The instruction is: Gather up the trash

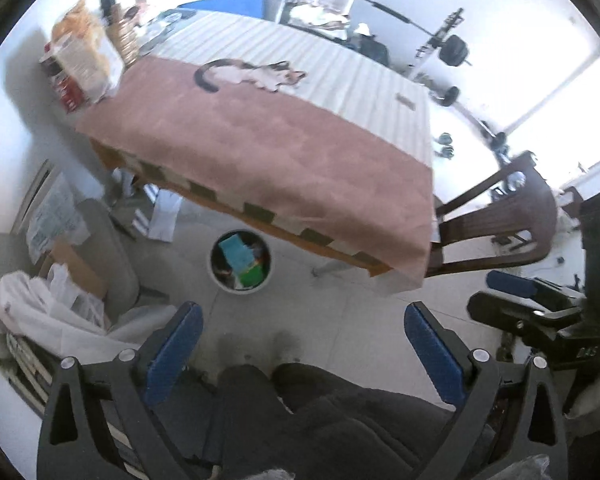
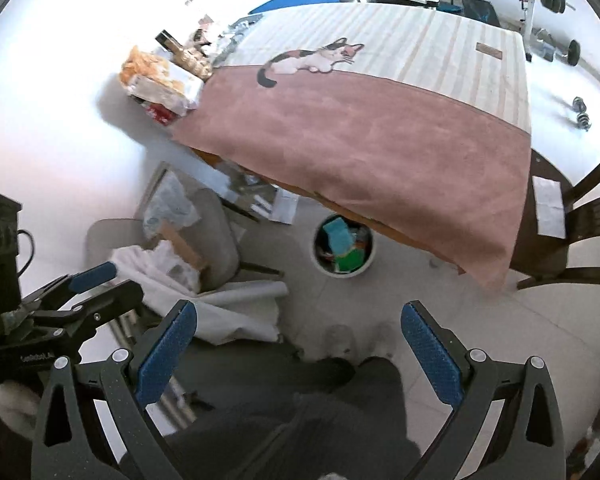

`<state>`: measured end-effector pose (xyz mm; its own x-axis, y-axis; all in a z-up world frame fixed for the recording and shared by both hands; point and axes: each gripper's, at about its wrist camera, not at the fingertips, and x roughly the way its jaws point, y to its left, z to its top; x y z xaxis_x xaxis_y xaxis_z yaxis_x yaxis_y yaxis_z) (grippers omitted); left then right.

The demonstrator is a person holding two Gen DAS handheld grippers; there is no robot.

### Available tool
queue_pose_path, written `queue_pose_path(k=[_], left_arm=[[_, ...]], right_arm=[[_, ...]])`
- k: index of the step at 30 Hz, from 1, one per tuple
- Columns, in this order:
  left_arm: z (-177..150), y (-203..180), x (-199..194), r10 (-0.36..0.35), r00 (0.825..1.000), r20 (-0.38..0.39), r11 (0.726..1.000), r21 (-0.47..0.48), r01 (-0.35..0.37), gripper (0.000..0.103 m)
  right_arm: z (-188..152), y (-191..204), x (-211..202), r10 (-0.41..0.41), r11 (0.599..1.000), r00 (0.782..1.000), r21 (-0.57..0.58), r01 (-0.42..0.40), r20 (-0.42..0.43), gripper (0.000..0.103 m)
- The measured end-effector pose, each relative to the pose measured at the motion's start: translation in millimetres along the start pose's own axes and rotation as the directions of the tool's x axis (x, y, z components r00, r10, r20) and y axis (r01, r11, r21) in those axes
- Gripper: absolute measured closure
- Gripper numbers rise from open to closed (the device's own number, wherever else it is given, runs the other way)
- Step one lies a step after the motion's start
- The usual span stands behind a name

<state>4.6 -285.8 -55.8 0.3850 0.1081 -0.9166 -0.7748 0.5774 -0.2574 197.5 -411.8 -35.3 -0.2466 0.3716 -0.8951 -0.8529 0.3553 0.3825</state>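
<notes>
Left wrist view. The left gripper, at the lower centre of the frame, stands with its blue pads spread wide and nothing between them. The round white trash bin sits on the floor at centre, just below the near edge of the table; it is upright, its mouth facing up toward the camera, so its long axis runs vertically. A teal packet and a green item already lie inside. The right gripper enters at the right edge; its jaw state cannot be told here.

Right wrist view. The right gripper is likewise spread and empty. The bin lies right of centre, again under the table edge. The tabletop appears bare save clutter at its upper-left corner. Judged from this, collection is well advanced; a white slip on the chair, at the right, may remain.
</notes>
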Motion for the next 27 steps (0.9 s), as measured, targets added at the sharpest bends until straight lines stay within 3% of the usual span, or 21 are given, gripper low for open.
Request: queue_pose_path(k=[8, 18, 27], left_arm=[[29.0, 7.9, -7.8, -0.084, 0.996, -0.013, 0.993, 0.082, 0.085, 0.0], [52.5, 44.0, -1.3, -0.17, 0.978, -0.122, 0.956, 0.221, 0.193, 0.0], [59.0, 56.0, 3.5, -0.181, 0.97, -0.16, 0.951, 0.223, 0.215, 0.0]], right_arm=[[5.5, 18.4, -16.6, -0.02, 0.999, 0.999, 0.047, 0.018, 0.044, 0.0], [6.3, 58.1, 4.1, -0.074, 0.97, 0.994, 0.238, 0.054, 0.076, 0.0], [0.4, 78.5, 26.0, -0.096, 0.944, 0.994, 0.321, 0.076, 0.049, 0.0]])
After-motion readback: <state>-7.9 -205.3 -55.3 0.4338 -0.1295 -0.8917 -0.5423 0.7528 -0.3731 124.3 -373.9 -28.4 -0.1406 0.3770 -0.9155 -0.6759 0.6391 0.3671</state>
